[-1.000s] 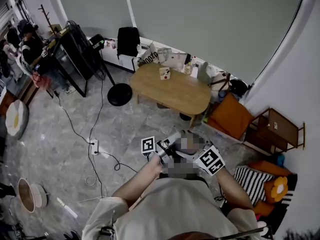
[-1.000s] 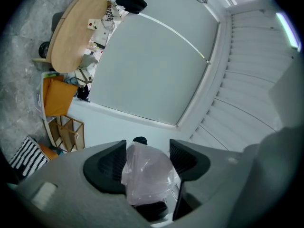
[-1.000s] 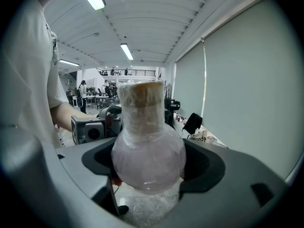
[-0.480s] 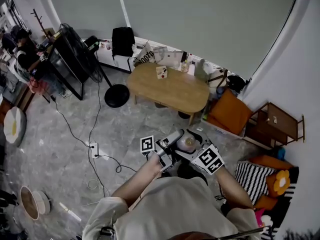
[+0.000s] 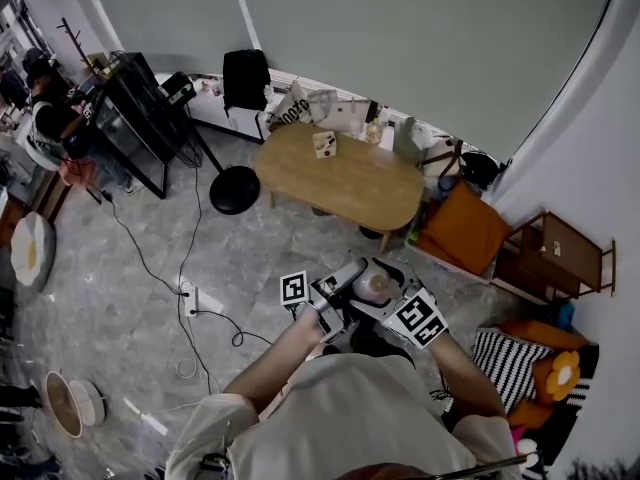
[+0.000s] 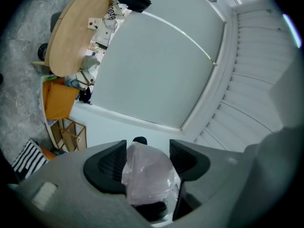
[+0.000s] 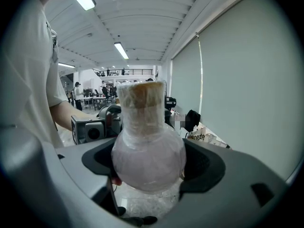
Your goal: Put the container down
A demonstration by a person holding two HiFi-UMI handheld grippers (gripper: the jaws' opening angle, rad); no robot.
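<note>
Holding film-wrapped flask (image 7: 147, 144) mid-air, my left tongs (image 6: 148, 161) and right tongs (image 7: 151, 165) both clamped on it; next, probably reach tabletop (image 5: 350, 183) at 12 o'clock.

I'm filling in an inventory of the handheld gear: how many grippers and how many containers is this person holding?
Grippers: 2, the left gripper and the right gripper
Containers: 1, the plastic-wrapped container, between both grippers' fingers
Total: 3

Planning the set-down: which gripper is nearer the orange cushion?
Right. The right gripper sits just below-left of the cushion; the left gripper is farther left, beyond the container.
</note>
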